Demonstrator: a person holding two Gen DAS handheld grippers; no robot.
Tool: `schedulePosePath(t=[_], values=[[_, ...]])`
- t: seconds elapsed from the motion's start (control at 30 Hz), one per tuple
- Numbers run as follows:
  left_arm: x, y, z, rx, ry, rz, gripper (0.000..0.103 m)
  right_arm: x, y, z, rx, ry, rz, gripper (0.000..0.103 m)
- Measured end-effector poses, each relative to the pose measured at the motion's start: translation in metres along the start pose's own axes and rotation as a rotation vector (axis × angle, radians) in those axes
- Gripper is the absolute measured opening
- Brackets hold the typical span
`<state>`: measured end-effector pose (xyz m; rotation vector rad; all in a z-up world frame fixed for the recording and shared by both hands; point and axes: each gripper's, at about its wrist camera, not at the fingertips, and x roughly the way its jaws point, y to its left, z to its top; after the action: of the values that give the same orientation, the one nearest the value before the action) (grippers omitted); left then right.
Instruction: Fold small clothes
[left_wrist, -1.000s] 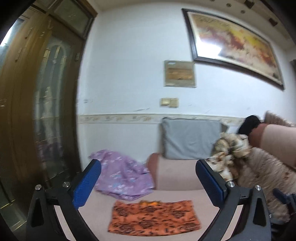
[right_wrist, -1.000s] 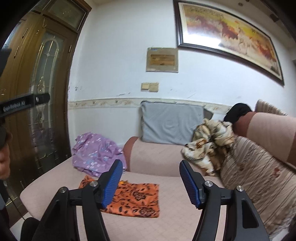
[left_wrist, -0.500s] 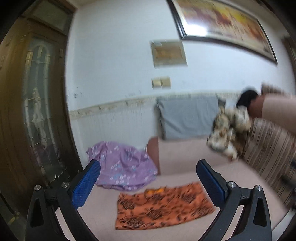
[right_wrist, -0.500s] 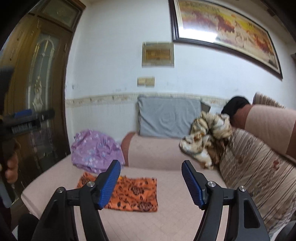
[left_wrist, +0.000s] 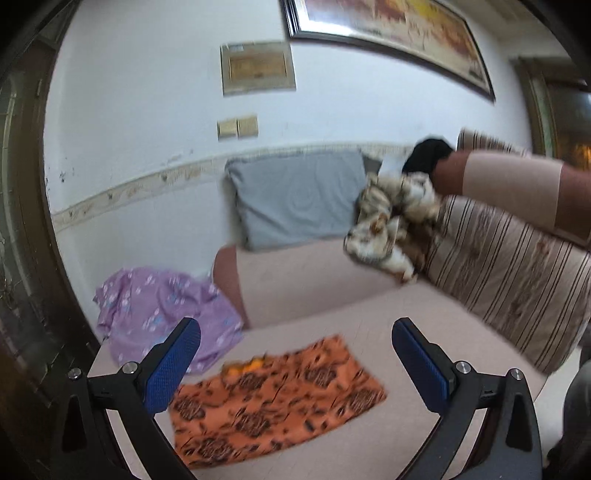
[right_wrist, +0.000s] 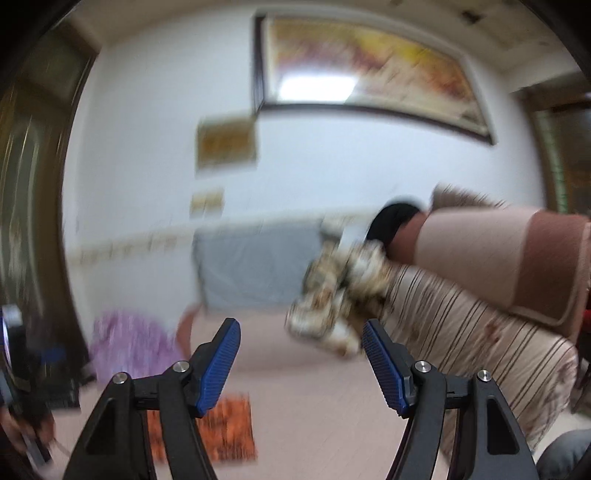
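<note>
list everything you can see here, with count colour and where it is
orange cloth: 1, orange with dark print, flat on sofa seat
purple cloth: 1, lilac, crumpled at seat's left end
patterned cloth: 1, cream and brown, bunched on sofa back
pillow: 1, grey, against wall
sofa: 1, pink, striped back cushion
painting: 1, dark frame, on wall
left gripper: 1, black, blue pads, open over orange cloth
right gripper: 1, same, open, empty

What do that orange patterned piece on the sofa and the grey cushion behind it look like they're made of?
Orange patterned cloth: thin, light woven fabric, probably; it lies nearly flat with soft ripples and a printed dark motif. Grey cushion: matte, plain cloth cover, softly creased, over plump stuffing; the exact fibre cannot be told.
</note>
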<state>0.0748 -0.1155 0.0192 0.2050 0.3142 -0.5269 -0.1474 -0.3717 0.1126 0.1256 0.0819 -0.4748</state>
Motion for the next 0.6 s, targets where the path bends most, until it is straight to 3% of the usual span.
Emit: schedulePosePath(t=[0.07, 0.1, 0.27, 0.4, 0.6], values=[[0.007, -0.004, -0.002, 0.047, 0.002, 0.006, 0.103, -0.005, -0.007, 0.012, 0.034, -0.029, 0.011, 0.08], [0.012, -0.007, -0.006, 0.079, 0.016, 0.021, 0.103, -0.001, -0.004, 0.011, 0.022, -0.003, 0.022, 0.08], [0.03, 0.005, -0.009, 0.149, 0.07, 0.091, 0.103, 0.041, 0.029, -0.042, -0.078, 0.219, 0.034, 0.08], [-0.009, 0.033, 0.041, 0.095, -0.058, 0.095, 0.103, 0.052, 0.035, -0.059, -0.049, 0.268, 0.07, 0.08], [-0.083, 0.06, 0.115, 0.115, -0.283, 0.144, 0.103, 0.06, 0.028, -0.026, 0.029, 0.192, 0.074, 0.08]])
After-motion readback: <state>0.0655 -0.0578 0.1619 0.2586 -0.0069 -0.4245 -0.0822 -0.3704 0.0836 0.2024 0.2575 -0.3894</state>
